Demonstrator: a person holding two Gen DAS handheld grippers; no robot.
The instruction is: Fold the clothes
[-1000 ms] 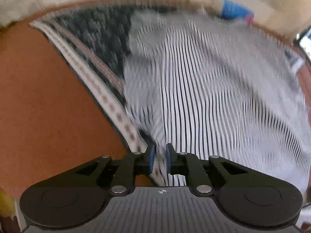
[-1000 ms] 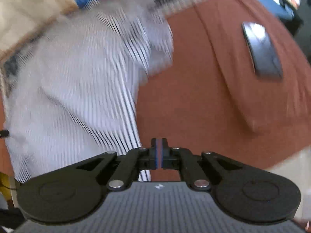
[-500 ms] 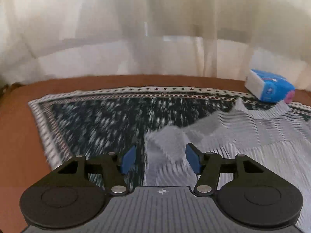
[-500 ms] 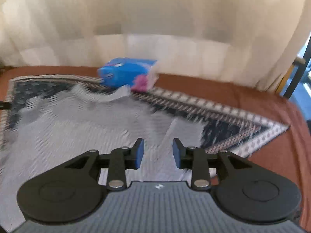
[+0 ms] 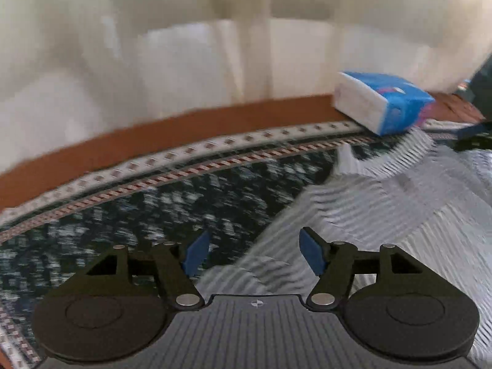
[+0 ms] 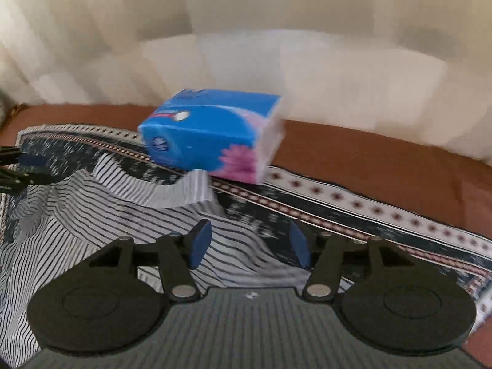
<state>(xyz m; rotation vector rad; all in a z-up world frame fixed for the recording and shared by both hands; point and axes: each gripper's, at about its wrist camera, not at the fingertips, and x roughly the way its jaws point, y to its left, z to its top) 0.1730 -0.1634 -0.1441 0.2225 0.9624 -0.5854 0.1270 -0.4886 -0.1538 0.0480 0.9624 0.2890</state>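
Left wrist view: the left gripper (image 5: 255, 253) has its jaws spreading apart with nothing pinched, and the striped shirt (image 5: 399, 215) lies flat below and to its right on the patterned cloth (image 5: 153, 200). In the right wrist view the right gripper (image 6: 250, 246) is likewise opening and empty, above the shirt's right shoulder; the collar points toward the far blue tissue pack (image 6: 212, 135), which sits on the cloth's far border.

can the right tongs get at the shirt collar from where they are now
Probably yes. The right tongs are opening with nothing between them, and only flat striped shirt lies between them and the collar. The tissue pack sits just behind it, so overshooting could bump it.
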